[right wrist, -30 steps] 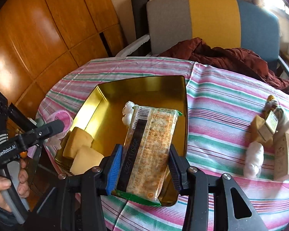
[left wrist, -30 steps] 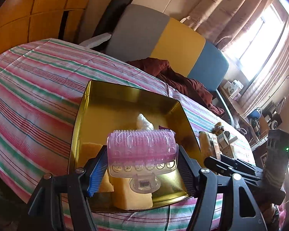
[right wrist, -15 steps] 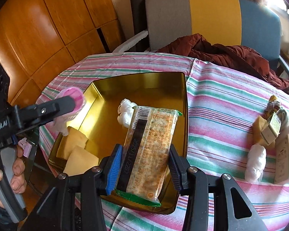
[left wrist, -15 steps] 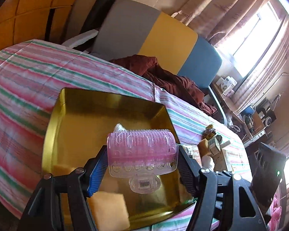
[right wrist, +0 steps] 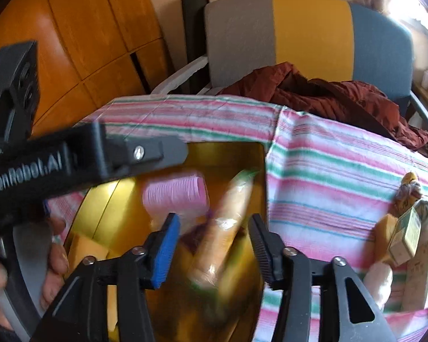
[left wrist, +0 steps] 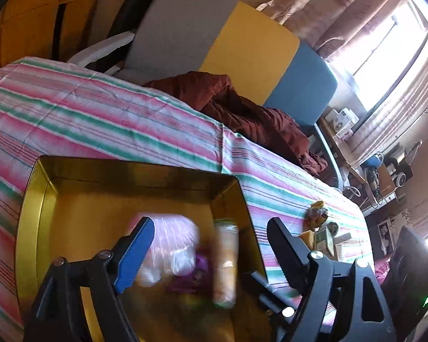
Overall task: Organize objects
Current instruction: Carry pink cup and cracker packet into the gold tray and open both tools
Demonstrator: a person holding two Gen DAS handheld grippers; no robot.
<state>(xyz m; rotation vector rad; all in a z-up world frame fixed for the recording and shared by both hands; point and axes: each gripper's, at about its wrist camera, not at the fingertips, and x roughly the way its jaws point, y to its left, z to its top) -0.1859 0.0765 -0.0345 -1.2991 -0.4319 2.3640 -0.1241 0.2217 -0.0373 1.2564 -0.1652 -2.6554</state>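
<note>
A gold metal tray (left wrist: 34, 199) sits on the striped tablecloth; it also shows in the right wrist view (right wrist: 105, 199). My left gripper (left wrist: 211, 245) is open above the tray. A pink hair roller (left wrist: 171, 236) lies blurred below it in the tray, also in the right wrist view (right wrist: 175, 195). My right gripper (right wrist: 214, 245) is open over the tray. An orange snack packet (right wrist: 222, 228) is tilted and blurred between its fingers, free of them; it shows in the left wrist view (left wrist: 225, 262) too. Yellow sponge blocks (right wrist: 85, 250) lie at the tray's left.
Several small boxes and packets (right wrist: 405, 233) and a white wrapped bundle (right wrist: 381, 282) lie on the cloth right of the tray. A chair with a dark red cloth (right wrist: 328, 97) stands behind the table. The left gripper's body (right wrist: 71, 162) crosses the right wrist view.
Both grippers have opened. The pink roller has dropped from the left gripper into the tray and the snack packet has left the right gripper's fingers, falling into the tray.
</note>
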